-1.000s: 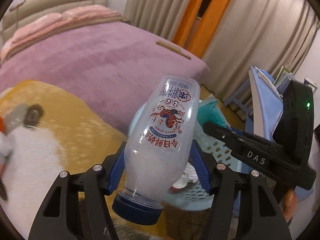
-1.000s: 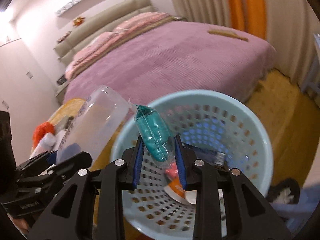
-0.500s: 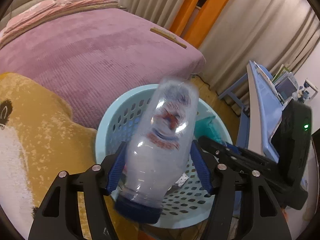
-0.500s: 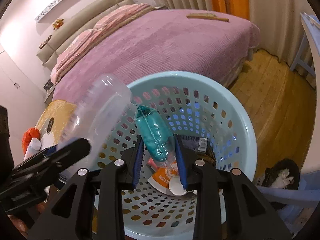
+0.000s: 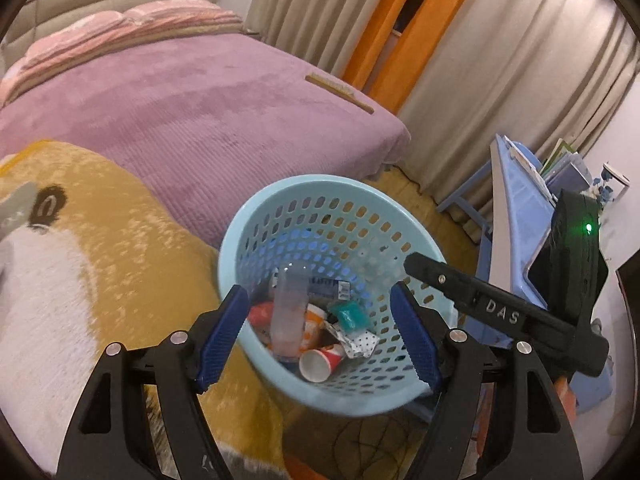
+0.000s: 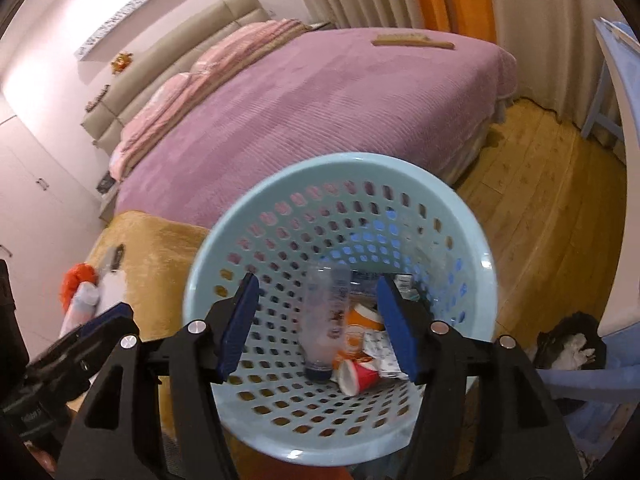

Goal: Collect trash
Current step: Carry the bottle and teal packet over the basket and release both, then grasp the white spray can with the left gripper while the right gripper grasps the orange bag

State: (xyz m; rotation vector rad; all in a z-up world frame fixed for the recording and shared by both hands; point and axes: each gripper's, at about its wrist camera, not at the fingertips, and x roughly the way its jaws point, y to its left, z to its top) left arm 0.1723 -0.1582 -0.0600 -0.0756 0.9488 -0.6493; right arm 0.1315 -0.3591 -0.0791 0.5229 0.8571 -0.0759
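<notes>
While both pairs of jaws are opening with nothing between them, the left gripper (image 5: 320, 332) and the right gripper (image 6: 318, 330) hang side by side above the round pale-blue perforated plastic basket (image 5: 280, 200), pointing down into it. Each shows wide-set blue pads on black fingers, and neither touches any of the trash.

Inside the basket, the clear plastic bottle with a dark blue cap (image 6: 326, 320) lies against the near wall, cap end lowest. Just beside it on the basket floor rest a red-and-white paper cup on its side (image 5: 320, 364), an orange-and-white paper cup (image 6: 360, 322), a small teal plastic pouch (image 5: 348, 316) and a crumpled white wrapper with dots (image 5: 360, 342). All of them lie near the basket's lower, near side, touching or overlapping one another.

Behind the basket stands a bed under a purple cover (image 5: 200, 112), with a flat wooden brush (image 6: 412, 42) lying near its far corner. To the left of the basket spreads a yellow plush rug (image 5: 120, 220), and wooden floorboards (image 6: 540, 200) show on the right.
</notes>
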